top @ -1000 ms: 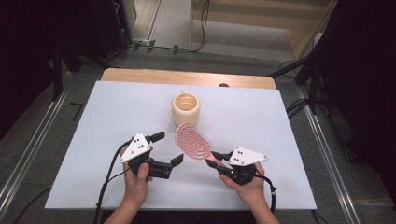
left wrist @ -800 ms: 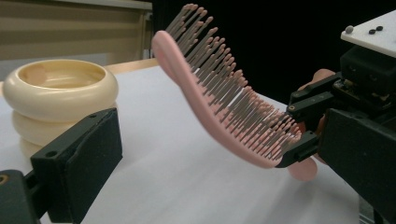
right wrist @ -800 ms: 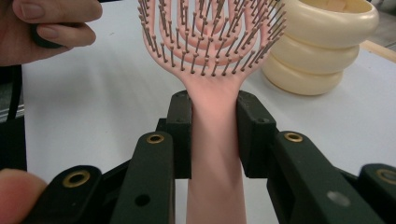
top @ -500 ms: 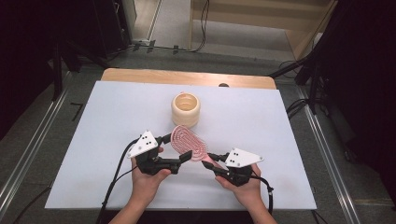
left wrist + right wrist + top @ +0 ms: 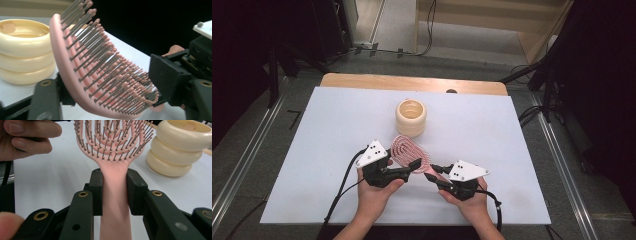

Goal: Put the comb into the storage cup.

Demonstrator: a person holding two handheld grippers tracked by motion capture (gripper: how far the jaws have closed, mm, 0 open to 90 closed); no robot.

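A pink hairbrush point(image 5: 404, 148) is held just above the white table, bristles up. My right gripper point(image 5: 435, 173) is shut on its handle point(image 5: 115, 202), both pads flat against the sides. My left gripper point(image 5: 412, 167) reaches in from the left across the brush head point(image 5: 82, 82). Its jaws have just been closing with the head between them. In the left gripper view the smooth back rests against one pad and the bristle tips meet the other. A person's hand holds each gripper.
A cream ribbed cup point(image 5: 411, 117) stands upright just beyond the brush, also seen as the cream cup point(image 5: 180, 147) close to the bristles. The white table point(image 5: 322, 150) has a wooden strip at its far edge. Cables trail from both grippers toward the near edge.
The left gripper has moved right, up to the brush head, and its jaws have narrowed around it. The brush and the right gripper have stayed nearly in place.
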